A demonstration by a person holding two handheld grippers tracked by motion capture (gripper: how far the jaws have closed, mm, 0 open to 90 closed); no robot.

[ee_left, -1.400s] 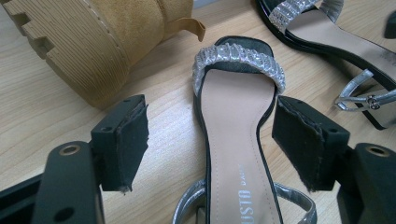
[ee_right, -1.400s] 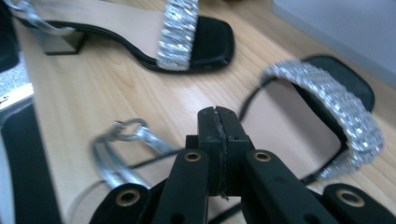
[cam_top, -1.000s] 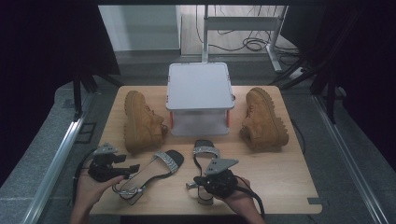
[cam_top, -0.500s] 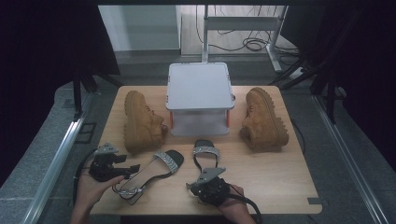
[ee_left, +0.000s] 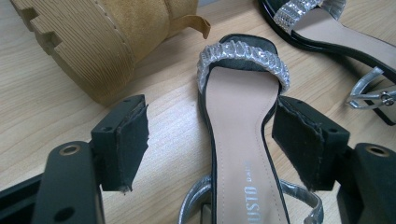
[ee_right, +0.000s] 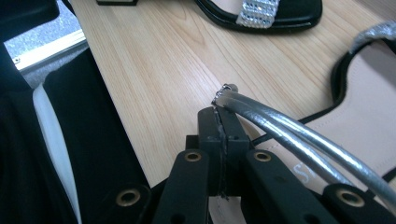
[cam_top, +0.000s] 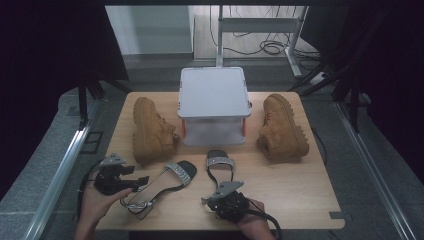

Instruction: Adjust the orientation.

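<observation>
Two black sandals with silver bands lie on the wooden table (cam_top: pixel 300 190). My left gripper (cam_top: pixel 140 182) is open, and its jaws straddle the left sandal (cam_top: pixel 167 180) near the heel. In the left gripper view the pads (ee_left: pixel 126 140) stand clear of the insole (ee_left: pixel 238 140). My right gripper (cam_top: pixel 209 200) sits at the heel end of the right sandal (cam_top: pixel 220 167). In the right gripper view its jaws (ee_right: pixel 219 112) are shut, with the silver ankle strap (ee_right: pixel 280 128) pinched at their tip and held above the insole (ee_right: pixel 364 140).
A white lidded box (cam_top: pixel 214 97) stands at the back centre, between two tan boots (cam_top: pixel 150 130) (cam_top: pixel 282 127). The left boot's ridged sole (ee_left: pixel 84 51) is close ahead of my left gripper. The table's front edge is right behind my right hand.
My right gripper has drawn back a little toward the front edge of the table. The left gripper and both sandals have stayed where they were.
</observation>
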